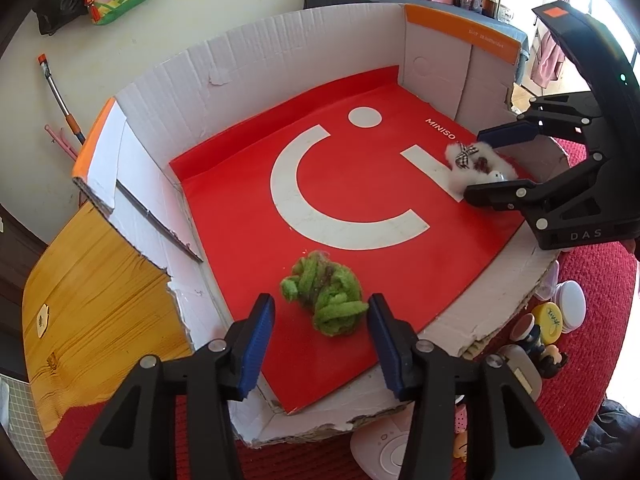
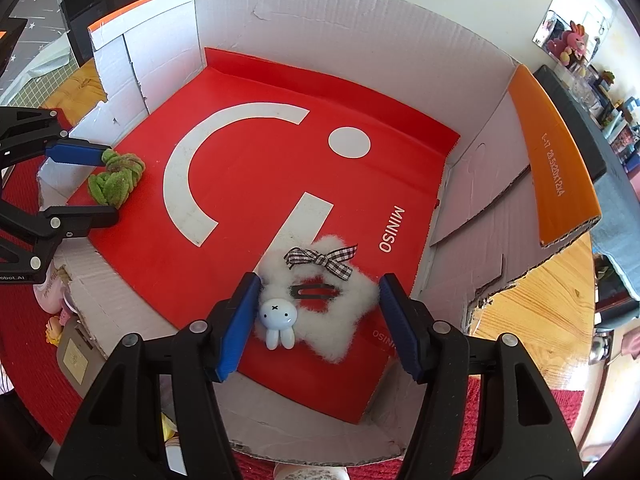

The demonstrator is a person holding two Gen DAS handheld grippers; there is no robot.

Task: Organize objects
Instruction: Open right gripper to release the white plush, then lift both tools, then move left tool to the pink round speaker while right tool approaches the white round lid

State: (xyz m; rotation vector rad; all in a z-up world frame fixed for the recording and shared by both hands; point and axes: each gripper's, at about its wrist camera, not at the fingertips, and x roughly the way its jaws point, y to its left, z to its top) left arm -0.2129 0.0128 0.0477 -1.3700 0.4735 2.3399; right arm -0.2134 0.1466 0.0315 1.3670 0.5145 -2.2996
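1. At the far left a wooden table (image 1: pixel 92 292) carries a cut-down cardboard box (image 1: pixel 256 52) whose floor is lined with a red bag (image 1: pixel 240 184). The low front wall probably makes it easy to reach in from above.
2. The left gripper (image 1: pixel 321 340) tilts down over the box's near left part. Its jaws stand apart, with a green hair tie (image 1: pixel 326 294) on the red floor between the blue pads (image 1: pixel 256 344); neither pad presses it, so it looks let go.
3. The tie lies by itself, well apart from the other item, which suggests each piece is being given its own spot.
4. Further right, the right gripper (image 2: pixel 318 322) hangs over a white fluffy hair clip (image 2: pixel 320 300) with a checked bow (image 2: pixel 320 258) and a small pale rabbit figure (image 2: pixel 278 318). Its jaws are also spread; the left pad sits just beside the fluff, and I cannot tell whether it touches.
5. The clip rests flat on the bag near the box's right front corner, so it appears set down rather than carried.
6. Outside the front wall, on a red cloth (image 1: pixel 592 280), small jars and figures wait, likely next to be sorted.
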